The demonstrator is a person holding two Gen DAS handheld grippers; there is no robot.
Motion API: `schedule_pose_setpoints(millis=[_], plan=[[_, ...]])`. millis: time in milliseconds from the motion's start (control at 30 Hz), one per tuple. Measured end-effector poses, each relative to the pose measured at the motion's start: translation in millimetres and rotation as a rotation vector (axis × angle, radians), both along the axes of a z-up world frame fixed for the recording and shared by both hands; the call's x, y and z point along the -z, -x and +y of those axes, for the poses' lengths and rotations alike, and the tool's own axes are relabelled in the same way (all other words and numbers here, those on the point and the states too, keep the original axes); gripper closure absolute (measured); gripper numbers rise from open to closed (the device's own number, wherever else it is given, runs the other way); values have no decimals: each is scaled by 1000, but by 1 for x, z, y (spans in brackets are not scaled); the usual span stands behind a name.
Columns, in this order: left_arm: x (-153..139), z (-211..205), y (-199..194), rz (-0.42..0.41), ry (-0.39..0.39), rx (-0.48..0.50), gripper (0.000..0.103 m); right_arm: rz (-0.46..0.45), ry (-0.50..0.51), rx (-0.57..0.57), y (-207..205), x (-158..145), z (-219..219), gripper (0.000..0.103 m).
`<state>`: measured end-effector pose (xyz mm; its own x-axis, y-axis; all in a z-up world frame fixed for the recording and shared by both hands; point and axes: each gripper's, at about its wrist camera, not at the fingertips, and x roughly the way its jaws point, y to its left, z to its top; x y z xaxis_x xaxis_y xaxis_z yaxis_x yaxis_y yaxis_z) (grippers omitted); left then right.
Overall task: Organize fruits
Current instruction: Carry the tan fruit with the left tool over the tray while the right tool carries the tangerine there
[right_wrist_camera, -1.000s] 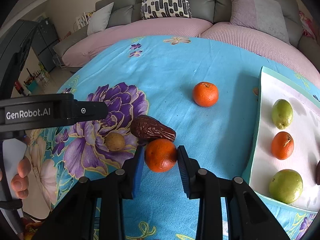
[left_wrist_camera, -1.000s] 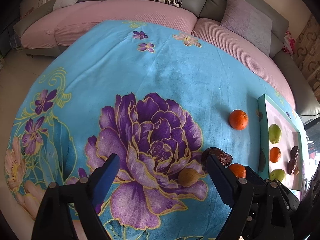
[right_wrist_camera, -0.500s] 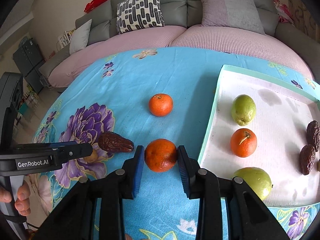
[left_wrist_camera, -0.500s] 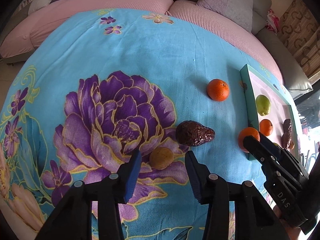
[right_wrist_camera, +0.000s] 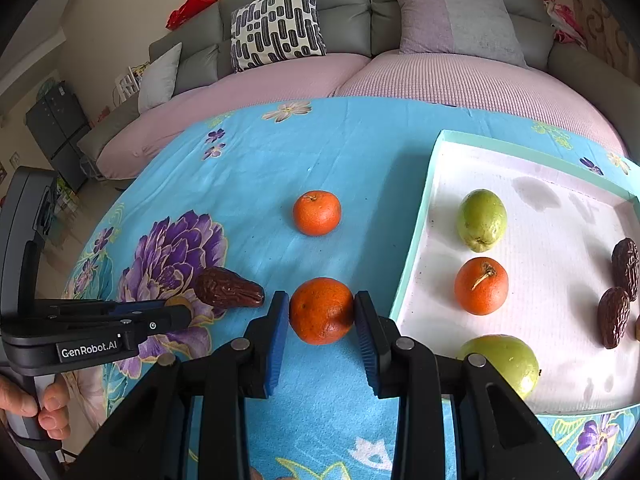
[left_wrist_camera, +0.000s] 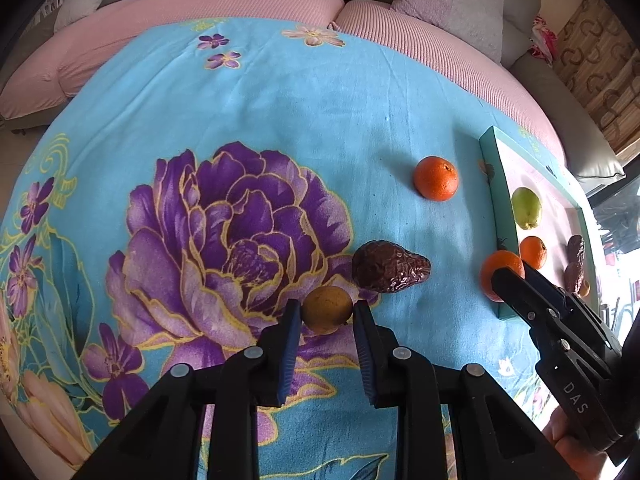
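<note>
My left gripper (left_wrist_camera: 326, 314) is shut on a small yellow-brown fruit (left_wrist_camera: 327, 309) on the blue floral cloth. A large brown date (left_wrist_camera: 390, 266) lies just right of it. My right gripper (right_wrist_camera: 322, 312) is shut on an orange (right_wrist_camera: 321, 310) and holds it beside the left rim of the white tray (right_wrist_camera: 416, 224). The tray holds two green fruits (right_wrist_camera: 482, 219), an orange (right_wrist_camera: 481, 286) and two dates (right_wrist_camera: 614, 316). Another orange (right_wrist_camera: 317, 213) lies loose on the cloth.
A pink and grey sofa with cushions (right_wrist_camera: 276, 24) curves behind the cloth-covered table. The left gripper body (right_wrist_camera: 88, 336) shows at the left of the right wrist view, the right one (left_wrist_camera: 556, 320) at the right of the left wrist view.
My left gripper moved onto the small yellow-brown fruit and closed on it. My right gripper carried its orange rightward from beside the date to the tray's edge.
</note>
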<state>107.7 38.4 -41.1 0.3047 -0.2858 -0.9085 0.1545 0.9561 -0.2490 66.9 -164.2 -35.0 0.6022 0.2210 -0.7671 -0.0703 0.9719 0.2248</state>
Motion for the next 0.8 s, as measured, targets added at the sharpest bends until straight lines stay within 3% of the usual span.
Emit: schedule_pose_setpoints(millis=[167, 467, 800], plan=[[-17, 8, 0, -45, 20, -25, 75, -23, -5, 13, 2, -6, -3, 68], [-35, 2, 2, -104, -12, -27, 75, -110, -5, 75, 10, -32, -24, 68], [-57, -48, 6, -157, -36, 78, 75, -125, 50, 333, 28, -43, -102, 68]])
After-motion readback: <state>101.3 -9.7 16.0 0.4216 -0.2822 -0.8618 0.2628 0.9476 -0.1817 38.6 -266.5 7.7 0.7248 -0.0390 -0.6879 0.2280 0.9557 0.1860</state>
